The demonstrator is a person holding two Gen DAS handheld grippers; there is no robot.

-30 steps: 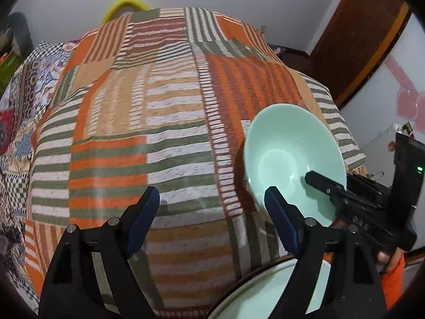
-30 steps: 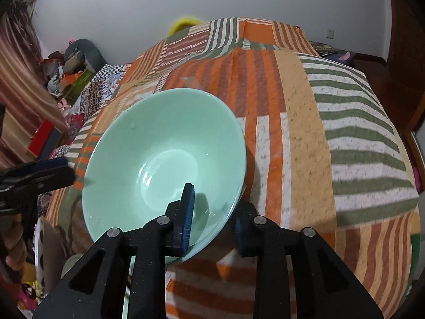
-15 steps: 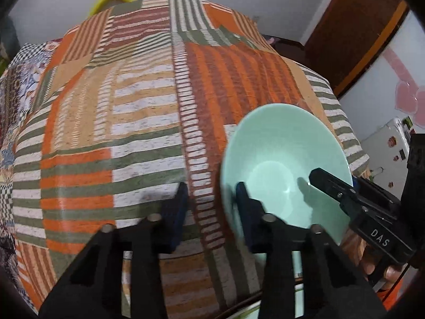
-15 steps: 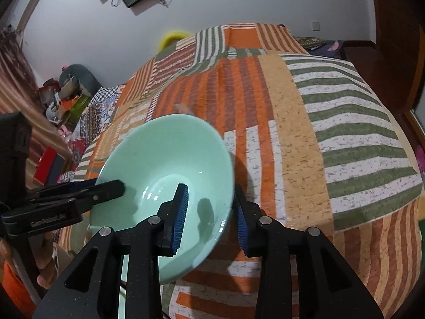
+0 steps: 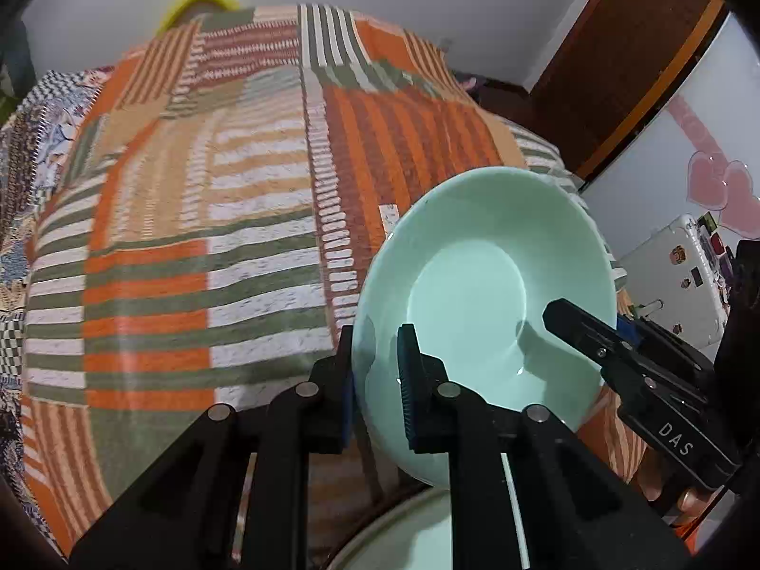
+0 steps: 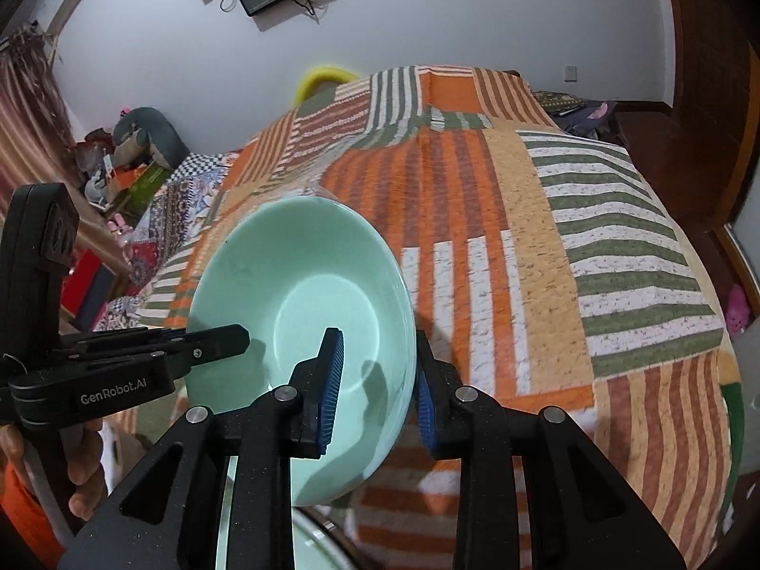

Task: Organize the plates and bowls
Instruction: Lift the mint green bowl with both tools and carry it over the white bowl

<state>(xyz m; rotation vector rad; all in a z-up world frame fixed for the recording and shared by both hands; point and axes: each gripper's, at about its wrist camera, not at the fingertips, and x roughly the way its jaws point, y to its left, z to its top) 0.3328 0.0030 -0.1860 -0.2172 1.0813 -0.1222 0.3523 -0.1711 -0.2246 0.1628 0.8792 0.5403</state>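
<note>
A mint-green bowl [image 5: 475, 294] [image 6: 294, 285] hangs tilted above the striped bedspread [image 5: 190, 237], held from both sides. My left gripper [image 5: 376, 337] is closing tight on the bowl's left rim, one pad inside and one outside. My right gripper [image 6: 377, 337] clamps the opposite rim the same way, its jaws still squeezing in slightly. Each gripper shows in the other's view: the right gripper [image 5: 570, 318] and the left gripper [image 6: 223, 335]. Below the bowl lies a pale green dish [image 5: 403, 536] [image 6: 308, 546], mostly hidden.
The patchwork bedspread [image 6: 570, 261] fills most of both views. A white case [image 5: 674, 275] and a wooden door [image 5: 617, 71] stand at the right. Toys and boxes [image 6: 118, 166] crowd the floor at the left. A hand [image 6: 80, 465] grips the left tool.
My left gripper went from wide open to shut and moved right onto the bowl's left rim. The bowl rose a little and tilted more, still in the right gripper.
</note>
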